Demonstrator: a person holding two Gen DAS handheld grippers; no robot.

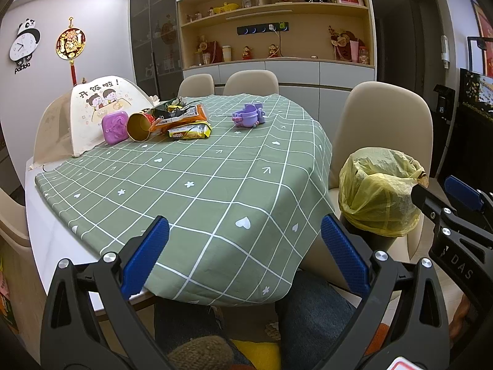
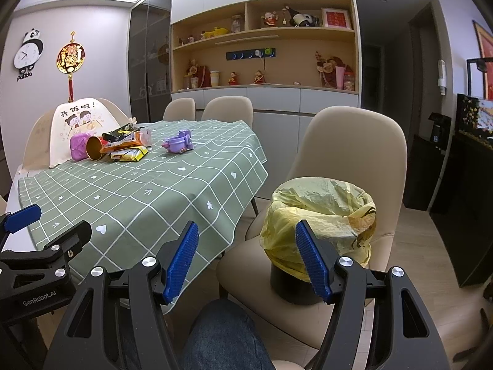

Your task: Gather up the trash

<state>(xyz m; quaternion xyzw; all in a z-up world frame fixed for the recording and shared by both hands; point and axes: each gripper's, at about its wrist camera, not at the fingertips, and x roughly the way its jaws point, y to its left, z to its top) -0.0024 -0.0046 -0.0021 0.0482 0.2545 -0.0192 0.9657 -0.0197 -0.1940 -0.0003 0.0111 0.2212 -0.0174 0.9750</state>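
Observation:
A pile of trash lies at the table's far left: an orange wrapper (image 1: pixel 181 117), a yellow wrapper (image 1: pixel 189 131), a tipped paper cup (image 1: pixel 139 127) and dark wrappers behind. The pile also shows in the right wrist view (image 2: pixel 124 146). A bin lined with a yellow bag (image 1: pixel 380 189) stands on a beige chair to the right of the table; it is also in the right wrist view (image 2: pixel 320 215). My left gripper (image 1: pixel 245 240) is open and empty over the table's near edge. My right gripper (image 2: pixel 246 246) is open and empty, near the bin.
A green checked cloth (image 1: pixel 215 185) covers the table. A purple toy (image 1: pixel 249 115) and a purple box (image 1: pixel 114 127) lie on it, beside a folding food cover (image 1: pixel 89 114). Beige chairs (image 1: pixel 251 81) ring the table. Shelves stand behind. My knees are below.

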